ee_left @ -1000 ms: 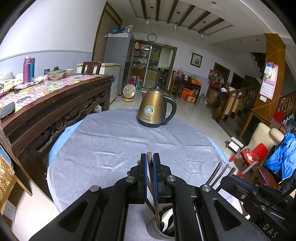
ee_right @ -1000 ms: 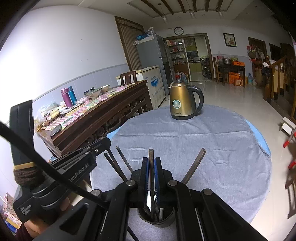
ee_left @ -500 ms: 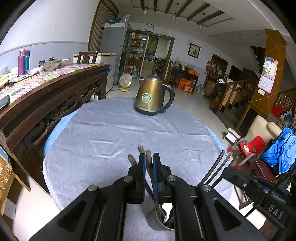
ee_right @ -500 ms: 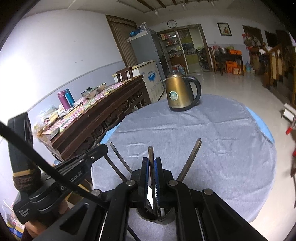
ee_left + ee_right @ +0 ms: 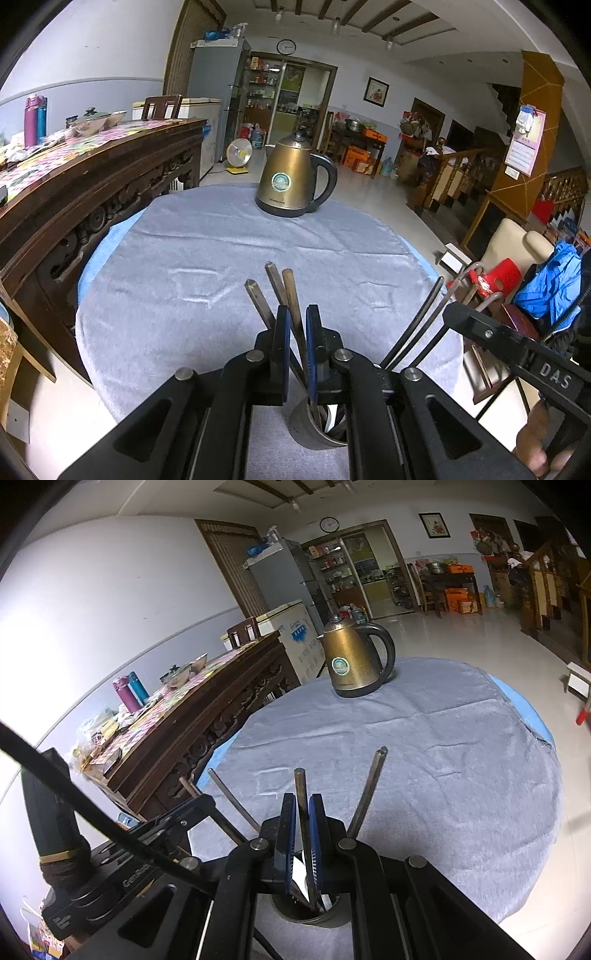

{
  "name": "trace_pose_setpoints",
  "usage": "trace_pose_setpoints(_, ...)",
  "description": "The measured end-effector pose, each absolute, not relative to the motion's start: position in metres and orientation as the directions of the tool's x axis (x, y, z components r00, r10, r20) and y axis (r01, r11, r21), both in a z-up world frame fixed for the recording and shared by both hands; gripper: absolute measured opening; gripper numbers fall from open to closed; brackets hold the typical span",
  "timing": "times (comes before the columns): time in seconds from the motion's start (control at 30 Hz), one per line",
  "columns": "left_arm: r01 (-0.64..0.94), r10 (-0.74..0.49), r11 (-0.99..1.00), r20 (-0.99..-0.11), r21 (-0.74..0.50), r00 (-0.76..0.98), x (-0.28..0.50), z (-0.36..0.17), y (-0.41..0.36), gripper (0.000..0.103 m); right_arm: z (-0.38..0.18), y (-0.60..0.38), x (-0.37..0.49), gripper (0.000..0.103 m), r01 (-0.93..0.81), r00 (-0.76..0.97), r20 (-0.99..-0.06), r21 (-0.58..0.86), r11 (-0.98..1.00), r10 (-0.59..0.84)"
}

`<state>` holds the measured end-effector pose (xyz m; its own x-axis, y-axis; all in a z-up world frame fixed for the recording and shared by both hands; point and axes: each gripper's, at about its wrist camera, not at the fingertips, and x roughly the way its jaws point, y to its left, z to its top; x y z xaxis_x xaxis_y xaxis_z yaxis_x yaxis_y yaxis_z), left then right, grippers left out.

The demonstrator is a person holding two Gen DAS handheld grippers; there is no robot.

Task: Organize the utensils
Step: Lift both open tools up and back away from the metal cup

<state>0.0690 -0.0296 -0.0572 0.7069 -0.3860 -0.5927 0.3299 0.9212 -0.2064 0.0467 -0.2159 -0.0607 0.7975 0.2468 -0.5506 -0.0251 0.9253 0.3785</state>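
Observation:
A metal cup (image 5: 314,432) full of utensils stands on the grey tablecloth (image 5: 221,258) at the near edge. My left gripper (image 5: 297,319) hangs just above it, shut on a brown utensil handle (image 5: 291,295) that sticks up between the blue pads. Two more handles (image 5: 255,295) lean left of it. In the right wrist view my right gripper (image 5: 302,806) is shut on a dark utensil handle (image 5: 300,784) above the same cup (image 5: 306,914). Another handle (image 5: 371,786) leans to its right. The utensils' lower ends are hidden in the cup.
A bronze kettle (image 5: 293,181) stands at the far side of the round table. A carved wooden sideboard (image 5: 92,184) crowded with bottles and bowls runs along the left. Chairs and a blue jacket (image 5: 550,288) are off the table's right edge. Each gripper's body shows beside the other.
The right view has rolled and the right gripper has sunk slightly over the cup. In the left view more handles now show beyond the fingers. Both grippers stay shut on their handles.

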Motion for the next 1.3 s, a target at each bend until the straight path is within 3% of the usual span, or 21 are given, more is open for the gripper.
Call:
trace_pose_setpoints(0.57, 0.445, -0.455, 0.877, -0.612, -0.182, 0.647, 0.058, -0.057, -0.067, 0.008, -0.071, -0.254, 0.044, 0.009, 0.048, 0.796, -0.556, 0.45, 0.892, 0.238)
trace_pose_setpoints(0.7, 0.432, -0.437, 0.885, -0.626, -0.172, 0.646, 0.057, -0.06, -0.07, 0.03, -0.075, -0.262, 0.043, 0.02, 0.07, 0.793, -0.56, 0.475, 0.877, 0.24)
trace_pose_setpoints(0.8, 0.415, -0.417, 0.896, -0.63, -0.161, 0.656, 0.057, -0.06, -0.07, 0.033, -0.078, -0.27, 0.043, 0.023, 0.079, 0.791, -0.557, 0.503, 0.861, 0.253)
trace_pose_setpoints(0.9, 0.393, -0.394, 0.907, -0.634, -0.152, 0.665, 0.056, -0.06, -0.068, 0.044, -0.08, -0.275, 0.042, 0.024, 0.086, 0.79, -0.558, 0.513, 0.854, 0.256)
trace_pose_setpoints(1.3, 0.327, -0.293, 0.942, -0.652, -0.073, 0.7, 0.048, -0.062, -0.064, 0.058, -0.08, -0.267, 0.033, 0.026, 0.07, 0.784, -0.554, 0.527, 0.847, 0.28)
